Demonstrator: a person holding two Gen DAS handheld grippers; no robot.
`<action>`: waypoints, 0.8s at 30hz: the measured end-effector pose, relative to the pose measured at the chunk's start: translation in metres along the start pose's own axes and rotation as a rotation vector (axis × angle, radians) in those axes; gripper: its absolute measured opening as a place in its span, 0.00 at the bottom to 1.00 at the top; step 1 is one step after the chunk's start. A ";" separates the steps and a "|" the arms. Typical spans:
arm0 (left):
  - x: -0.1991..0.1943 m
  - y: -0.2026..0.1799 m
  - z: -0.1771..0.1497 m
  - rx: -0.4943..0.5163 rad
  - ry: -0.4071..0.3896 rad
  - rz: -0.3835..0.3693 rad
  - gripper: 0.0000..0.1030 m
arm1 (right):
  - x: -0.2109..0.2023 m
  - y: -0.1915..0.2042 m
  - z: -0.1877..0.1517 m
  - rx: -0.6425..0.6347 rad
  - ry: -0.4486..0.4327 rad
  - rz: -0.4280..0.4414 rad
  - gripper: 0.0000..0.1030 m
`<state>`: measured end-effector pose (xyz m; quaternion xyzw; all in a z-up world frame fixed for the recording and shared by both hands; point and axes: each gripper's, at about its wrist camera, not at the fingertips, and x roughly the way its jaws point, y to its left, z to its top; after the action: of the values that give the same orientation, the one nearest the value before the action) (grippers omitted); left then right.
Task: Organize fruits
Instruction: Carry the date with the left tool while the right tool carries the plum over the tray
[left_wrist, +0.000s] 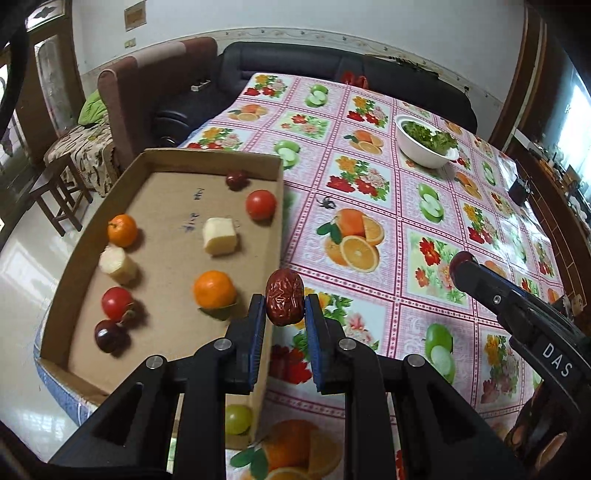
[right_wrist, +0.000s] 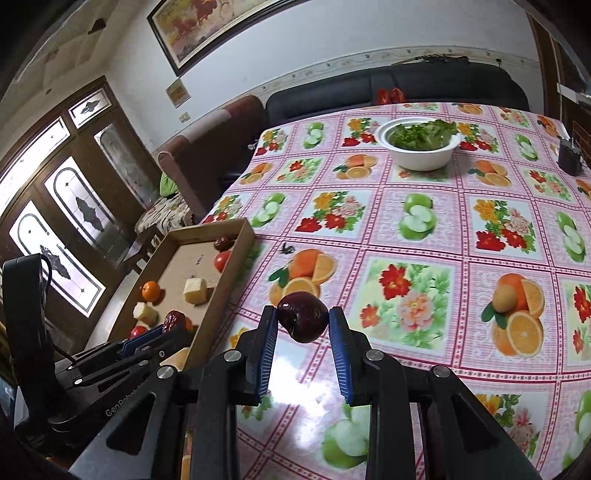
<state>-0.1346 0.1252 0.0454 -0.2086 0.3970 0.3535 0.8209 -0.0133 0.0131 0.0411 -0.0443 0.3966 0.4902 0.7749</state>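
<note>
My left gripper (left_wrist: 285, 303) is shut on a wrinkled red date (left_wrist: 285, 301), held above the right wall of a shallow cardboard tray (left_wrist: 207, 158). The tray holds two oranges (left_wrist: 214, 289), two tomatoes (left_wrist: 260, 204), two pale fruit chunks (left_wrist: 219, 236), a dark cherry (left_wrist: 110, 335), another date (left_wrist: 236, 180) and a green grape (left_wrist: 238, 419). My right gripper (right_wrist: 303, 320) is shut on a dark red cherry (right_wrist: 303, 320) above the fruit-print tablecloth, right of the tray (right_wrist: 236, 258). In the left wrist view it shows at the right (left_wrist: 461, 263).
A white bowl of green leaves (left_wrist: 424, 142) (right_wrist: 421, 142) stands at the far side of the table. A small dark box (right_wrist: 570, 158) sits at the far right edge. A sofa and an armchair stand behind the table; a stool stands to the left.
</note>
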 end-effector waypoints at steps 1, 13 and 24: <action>-0.001 0.001 -0.001 0.001 -0.002 0.002 0.18 | 0.000 0.001 -0.001 -0.003 0.001 0.002 0.28; -0.006 0.015 -0.012 -0.012 0.002 0.004 0.18 | 0.006 0.024 -0.004 -0.043 0.019 0.022 0.28; -0.013 0.036 -0.015 -0.038 -0.004 0.016 0.18 | 0.015 0.039 -0.002 -0.071 0.036 0.042 0.28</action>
<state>-0.1745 0.1341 0.0446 -0.2202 0.3904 0.3677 0.8148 -0.0427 0.0431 0.0428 -0.0723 0.3935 0.5193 0.7551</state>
